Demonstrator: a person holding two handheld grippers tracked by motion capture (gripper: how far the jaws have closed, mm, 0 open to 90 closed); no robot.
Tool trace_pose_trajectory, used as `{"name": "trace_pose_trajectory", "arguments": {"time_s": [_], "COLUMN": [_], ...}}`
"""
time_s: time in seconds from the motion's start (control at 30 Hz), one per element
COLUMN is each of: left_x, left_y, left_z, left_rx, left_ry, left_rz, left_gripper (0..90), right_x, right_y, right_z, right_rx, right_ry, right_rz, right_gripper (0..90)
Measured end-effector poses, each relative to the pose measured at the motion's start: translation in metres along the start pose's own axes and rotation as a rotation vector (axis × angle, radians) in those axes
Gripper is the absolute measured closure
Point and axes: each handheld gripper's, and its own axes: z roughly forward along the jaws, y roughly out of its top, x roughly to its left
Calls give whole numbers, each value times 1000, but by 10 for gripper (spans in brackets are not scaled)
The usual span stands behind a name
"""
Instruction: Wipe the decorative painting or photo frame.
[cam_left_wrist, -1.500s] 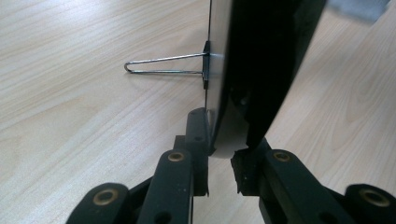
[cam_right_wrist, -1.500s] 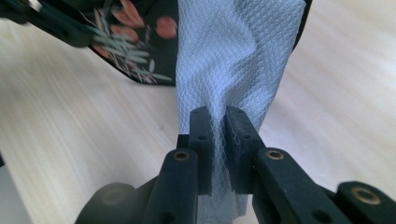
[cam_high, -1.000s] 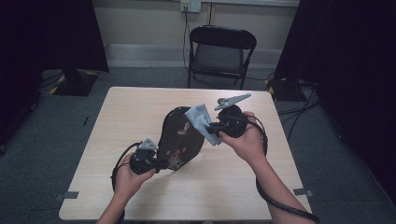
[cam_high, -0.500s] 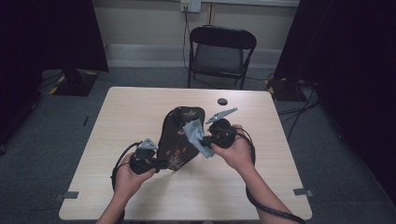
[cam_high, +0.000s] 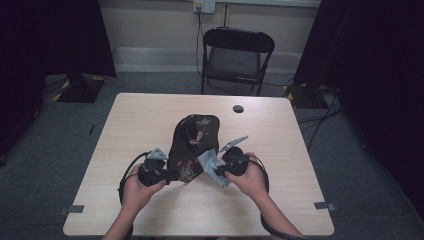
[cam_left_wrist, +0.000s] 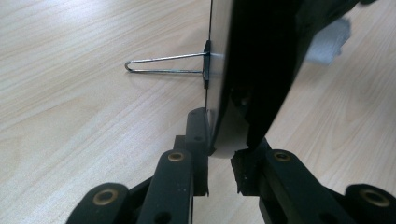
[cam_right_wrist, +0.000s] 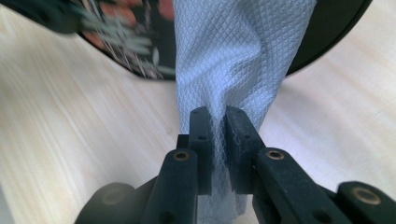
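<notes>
A black oval plaque (cam_high: 192, 142) with a flower pattern stands tilted on the wooden table (cam_high: 280, 145). My left gripper (cam_high: 167, 176) is shut on its lower left edge; in the left gripper view the jaws (cam_left_wrist: 224, 149) pinch the thin black edge (cam_left_wrist: 252, 70), and a wire stand (cam_left_wrist: 163, 64) juts from its back. My right gripper (cam_high: 220, 170) is shut on a pale blue cloth (cam_high: 210, 162) that lies against the plaque's lower right side. In the right gripper view the quilted cloth (cam_right_wrist: 233, 56) runs up from the closed jaws (cam_right_wrist: 217, 126) over the patterned face (cam_right_wrist: 135, 42).
A small dark round thing (cam_high: 238, 108) lies near the table's far edge. A black folding chair (cam_high: 235, 55) stands behind the table. Dark curtains hang at both sides, and cables run across the floor at the right (cam_high: 320, 120).
My right gripper has come down and toward the person with the cloth, from the plaque's upper right to its lower right. The left gripper and the plaque have stayed put.
</notes>
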Motion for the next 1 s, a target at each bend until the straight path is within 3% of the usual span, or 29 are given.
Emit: {"name": "trace_pose_trajectory", "arguments": {"time_s": [0.3, 0.47, 0.6, 0.77, 1.0], "left_x": [0, 0, -1, -3, -4], "left_y": [0, -1, -1, -1, -2], "left_z": [0, 0, -2, -9, -12], "left_rx": [-2, -5, -15, -27, -17], "left_ry": [0, 6, 24, 43, 29], "left_rz": [-5, -13, -22, -26, -38], "left_gripper": [785, 783, 770, 751, 780], "right_x": [-4, -6, -6, -5, -1], "right_y": [-25, -30, -27, -18, 2], "right_z": [27, 27, 17, -8, -47], "right_rx": [70, 56, 57, 23, -26], "right_ry": [1, 19, 5, -14, -54], "right_rz": [22, 45, 28, 9, -34], "right_gripper": [824, 823, 823, 823, 824]}}
